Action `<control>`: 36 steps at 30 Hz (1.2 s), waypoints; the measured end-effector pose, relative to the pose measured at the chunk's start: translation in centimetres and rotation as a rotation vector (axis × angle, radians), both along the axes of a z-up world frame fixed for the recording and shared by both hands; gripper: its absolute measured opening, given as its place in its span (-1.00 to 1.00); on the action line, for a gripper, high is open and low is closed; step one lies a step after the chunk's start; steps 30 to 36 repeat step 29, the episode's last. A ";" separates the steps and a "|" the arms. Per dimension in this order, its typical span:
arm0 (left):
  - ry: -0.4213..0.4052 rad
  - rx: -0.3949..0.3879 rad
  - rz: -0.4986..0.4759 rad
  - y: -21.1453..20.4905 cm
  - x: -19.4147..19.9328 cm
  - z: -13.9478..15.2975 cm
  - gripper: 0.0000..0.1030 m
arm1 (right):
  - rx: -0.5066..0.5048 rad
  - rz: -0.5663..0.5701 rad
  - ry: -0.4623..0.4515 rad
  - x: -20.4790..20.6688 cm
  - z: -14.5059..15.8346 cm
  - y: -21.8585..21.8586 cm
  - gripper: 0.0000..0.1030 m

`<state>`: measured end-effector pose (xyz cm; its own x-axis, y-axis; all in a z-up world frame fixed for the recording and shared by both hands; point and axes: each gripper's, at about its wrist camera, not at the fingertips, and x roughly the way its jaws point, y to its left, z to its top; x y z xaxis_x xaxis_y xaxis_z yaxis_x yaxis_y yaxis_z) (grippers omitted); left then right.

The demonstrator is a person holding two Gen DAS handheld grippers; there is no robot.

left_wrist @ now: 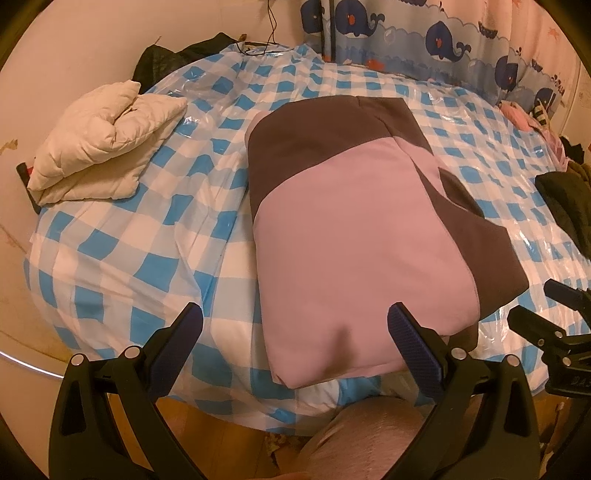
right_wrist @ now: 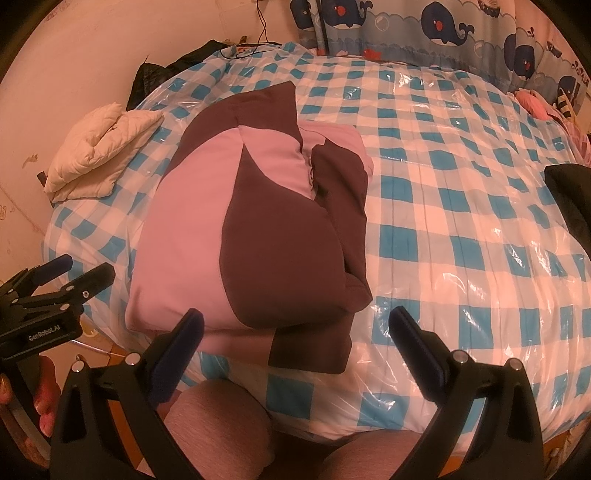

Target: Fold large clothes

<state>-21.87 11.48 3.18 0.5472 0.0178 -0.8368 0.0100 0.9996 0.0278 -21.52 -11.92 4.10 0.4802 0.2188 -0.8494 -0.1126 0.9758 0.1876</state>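
Note:
A large pink and dark brown garment lies folded into a thick bundle on the blue-and-white checked bed, near its front edge. My left gripper hovers open just above the bundle's near end, holding nothing. In the right wrist view my right gripper is open too, over the bundle's near right corner where a brown flap sticks out. Each gripper shows at the edge of the other's view: the right gripper and the left gripper.
A folded cream quilted piece lies at the bed's left side. Dark clothes sit at the right edge, a black item at the back left. Whale-print curtain hangs behind. The person's knees are below.

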 end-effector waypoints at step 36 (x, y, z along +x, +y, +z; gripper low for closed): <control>-0.040 -0.052 -0.095 -2.4 -0.7 -0.2 0.84 | 0.040 -0.030 -0.004 -0.5 -0.3 -3.0 0.86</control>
